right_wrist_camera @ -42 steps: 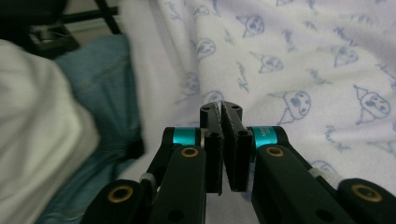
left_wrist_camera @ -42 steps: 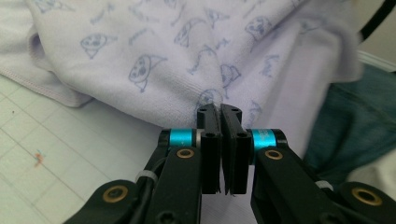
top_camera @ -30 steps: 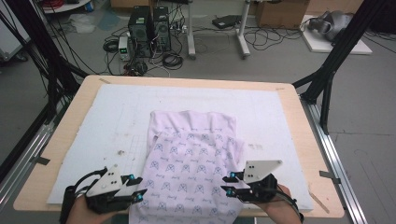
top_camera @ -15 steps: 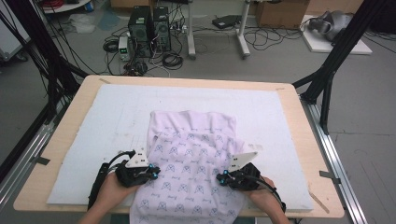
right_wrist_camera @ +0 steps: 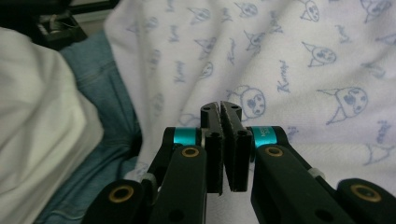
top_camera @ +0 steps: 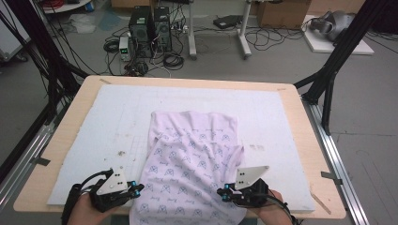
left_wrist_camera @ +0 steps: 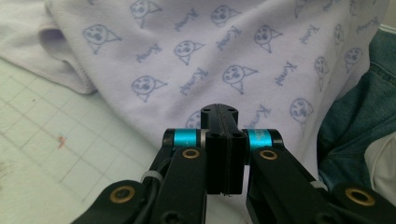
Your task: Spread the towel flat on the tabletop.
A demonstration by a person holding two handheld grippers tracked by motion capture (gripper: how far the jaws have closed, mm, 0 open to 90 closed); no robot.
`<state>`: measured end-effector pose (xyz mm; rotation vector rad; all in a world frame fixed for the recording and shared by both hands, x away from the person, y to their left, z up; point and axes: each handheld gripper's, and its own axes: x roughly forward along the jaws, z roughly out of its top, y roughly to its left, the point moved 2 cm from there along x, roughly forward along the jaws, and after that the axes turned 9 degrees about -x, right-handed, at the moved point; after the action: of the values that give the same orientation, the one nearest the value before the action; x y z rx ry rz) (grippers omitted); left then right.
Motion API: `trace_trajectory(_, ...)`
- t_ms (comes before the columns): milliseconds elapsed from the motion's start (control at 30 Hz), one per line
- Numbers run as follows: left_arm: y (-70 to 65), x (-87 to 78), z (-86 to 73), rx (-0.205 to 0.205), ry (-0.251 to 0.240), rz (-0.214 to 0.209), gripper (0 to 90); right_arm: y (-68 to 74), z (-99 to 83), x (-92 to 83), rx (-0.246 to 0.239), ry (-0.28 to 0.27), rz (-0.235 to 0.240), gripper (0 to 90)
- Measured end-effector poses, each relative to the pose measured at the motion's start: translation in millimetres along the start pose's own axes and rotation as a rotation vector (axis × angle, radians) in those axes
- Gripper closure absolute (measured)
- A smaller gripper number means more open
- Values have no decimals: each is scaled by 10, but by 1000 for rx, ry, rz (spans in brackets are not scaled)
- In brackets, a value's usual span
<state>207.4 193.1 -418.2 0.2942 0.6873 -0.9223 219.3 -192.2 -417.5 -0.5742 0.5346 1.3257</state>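
Step in hand: both grippers gripping near hem of lilac cat-print garment (top_camera: 192, 164) on tabletop (top_camera: 291, 93).
Left gripper (top_camera: 137, 190) at left edge, jaws closed, seemingly pinching cloth.
Right gripper (top_camera: 224, 193) at right edge, likewise.
Next: lift hem evenly, fold away toward far end.
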Motion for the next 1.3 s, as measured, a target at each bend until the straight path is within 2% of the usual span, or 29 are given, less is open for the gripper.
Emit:
trace_trajectory(33,36,0,9,-7,-7,-5,824,3,10,-31,-1,-7,7,865)
trace_trajectory(67,67,14,21,-11,-14,-4,796,-5,15,-61,9,-9,2,807)
trace_trajectory(167,195,168,88,-22,-21,-7,681,-111,-22,-93,32,15,-49,693)
trace_trajectory(233,262,324,130,-18,-26,-10,646,-185,-90,-49,38,55,-70,635)
trace_trajectory(300,320,488,161,-14,-17,-6,595,-261,-196,38,69,89,-73,612)
trace_trajectory(367,365,619,186,-18,22,-17,570,-295,-280,118,97,105,-67,611)
trace_trajectory(400,376,671,188,-11,44,-24,577,-307,-327,167,108,131,-73,613)
trace_trajectory(433,379,711,181,-11,63,-36,604,-317,-361,186,115,109,-79,650)
trace_trajectory(467,382,714,183,-18,52,-54,641,-328,-384,182,137,88,-86,694)
trace_trajectory(533,362,704,180,-8,61,-71,796,-337,-414,175,162,69,-99,776)
trace_trajectory(600,329,694,178,11,65,-57,861,-338,-413,178,165,62,-88,861)
trace_trajectory(667,318,668,171,8,69,-59,875,-326,-396,182,148,69,-91,876)
trace_trajectory(767,285,577,148,-5,48,-71,879,-291,-375,168,140,67,-68,879)
trace_trajectory(867,198,377,115,-5,11,-66,879,-202,-312,105,122,30,-59,879)
trace_trajectory(933,147,265,98,10,6,-53,879,-136,-252,43,105,14,-56,879)
trace_trajectory(1033,23,79,64,21,9,-61,879,-43,-166,-51,88,-3,-42,879)
trace_trajectory(1100,-97,-43,38,19,6,-89,879,35,-115,-111,76,-2,-26,879)
trace_trajectory(1200,-298,-227,17,33,-5,-157,874,197,-26,-236,39,-28,44,851)
trace_trajectory(1233,-327,-255,21,42,-11,-165,853,229,4,-278,35,-43,64,805)
trace_trajectory(1300,-326,-272,54,56,-23,-138,744,200,47,-338,26,-44,17,744)
